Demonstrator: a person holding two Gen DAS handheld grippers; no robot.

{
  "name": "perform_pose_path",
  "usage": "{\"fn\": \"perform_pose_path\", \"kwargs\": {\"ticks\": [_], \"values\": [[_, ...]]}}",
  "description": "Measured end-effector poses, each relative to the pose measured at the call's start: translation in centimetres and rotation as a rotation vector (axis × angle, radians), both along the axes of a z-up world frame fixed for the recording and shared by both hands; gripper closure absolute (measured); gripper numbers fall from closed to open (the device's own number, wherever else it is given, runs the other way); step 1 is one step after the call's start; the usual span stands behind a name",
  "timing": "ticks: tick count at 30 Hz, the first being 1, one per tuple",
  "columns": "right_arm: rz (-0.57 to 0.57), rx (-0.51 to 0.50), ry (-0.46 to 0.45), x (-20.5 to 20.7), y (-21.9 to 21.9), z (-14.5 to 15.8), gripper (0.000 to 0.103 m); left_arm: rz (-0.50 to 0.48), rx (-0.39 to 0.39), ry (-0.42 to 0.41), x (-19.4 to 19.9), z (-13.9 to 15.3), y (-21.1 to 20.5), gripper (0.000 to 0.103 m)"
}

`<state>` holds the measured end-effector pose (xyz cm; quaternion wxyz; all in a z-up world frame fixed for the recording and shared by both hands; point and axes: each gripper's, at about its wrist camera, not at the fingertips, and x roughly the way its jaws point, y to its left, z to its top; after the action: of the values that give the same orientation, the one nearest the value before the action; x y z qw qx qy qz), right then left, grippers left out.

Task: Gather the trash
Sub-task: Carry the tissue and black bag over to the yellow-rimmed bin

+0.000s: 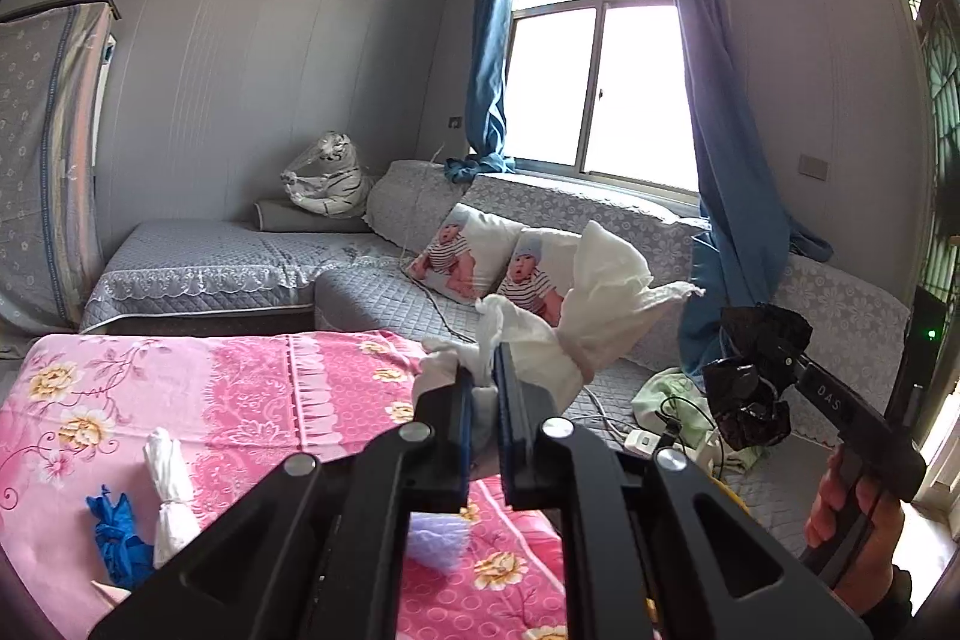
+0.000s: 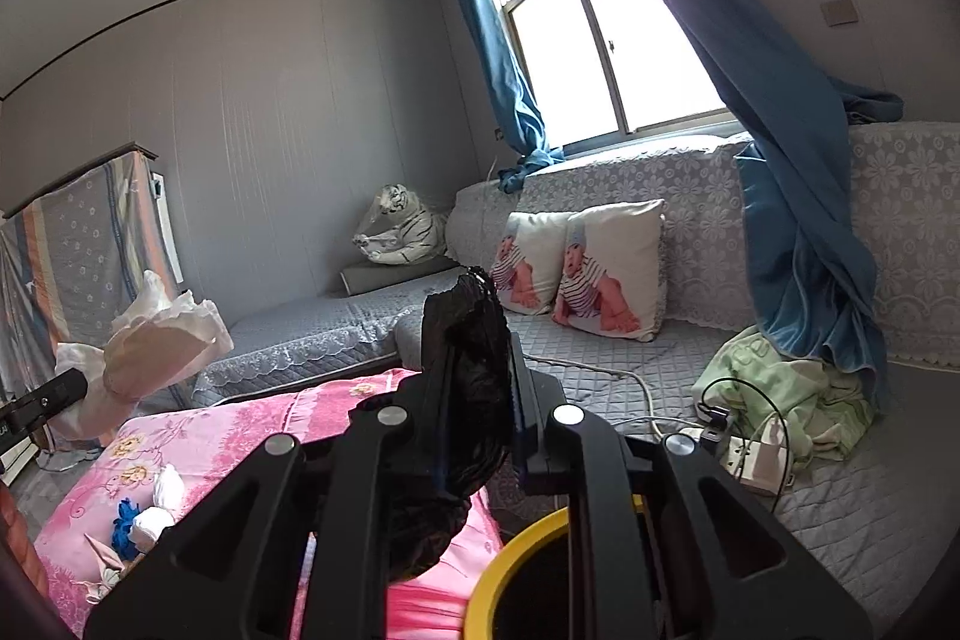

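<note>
My left gripper [image 1: 485,376] is shut on a white knotted plastic bag [image 1: 594,304] and holds it in the air above the pink flowered table [image 1: 252,388]. It also shows in the right wrist view [image 2: 156,334]. My right gripper [image 2: 477,370] is shut on a crumpled black plastic bag [image 2: 468,400], also seen in the left wrist view [image 1: 756,376]. A yellow-rimmed bin [image 2: 510,550] sits just below the right gripper. On the table lie another white knotted bag [image 1: 168,496], a crumpled blue glove [image 1: 117,538] and a pale purple piece [image 1: 438,538].
A grey covered sofa [image 2: 660,388] runs behind the table, with two baby-print cushions [image 2: 606,268], a green cloth [image 2: 786,394], a power strip with cables [image 2: 750,454] and a toy tiger [image 2: 402,226]. Blue curtains [image 2: 798,196] hang by the window.
</note>
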<state>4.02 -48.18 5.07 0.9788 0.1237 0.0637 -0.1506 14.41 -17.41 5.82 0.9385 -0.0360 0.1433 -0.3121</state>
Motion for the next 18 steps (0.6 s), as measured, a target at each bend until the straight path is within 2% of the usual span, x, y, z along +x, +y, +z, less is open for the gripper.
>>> {"fn": "perform_pose_path", "kwargs": {"ticks": [8, 11, 18], "values": [[-0.102, 0.017, 0.024, -2.2, -4.2, -0.9, 0.089, -0.130, 0.003, 0.033, 1.3, 0.4, -7.6, 0.097], [-0.132, 0.025, 0.029, -2.9, -5.4, -1.3, 0.089, -0.154, 0.030, 0.017, 1.4, 0.2, -10.1, 0.097], [-0.178, 0.072, 0.072, -3.2, -7.9, -3.6, 0.089, -0.199, 0.102, 0.061, 2.4, -2.0, -15.4, 0.097]]}}
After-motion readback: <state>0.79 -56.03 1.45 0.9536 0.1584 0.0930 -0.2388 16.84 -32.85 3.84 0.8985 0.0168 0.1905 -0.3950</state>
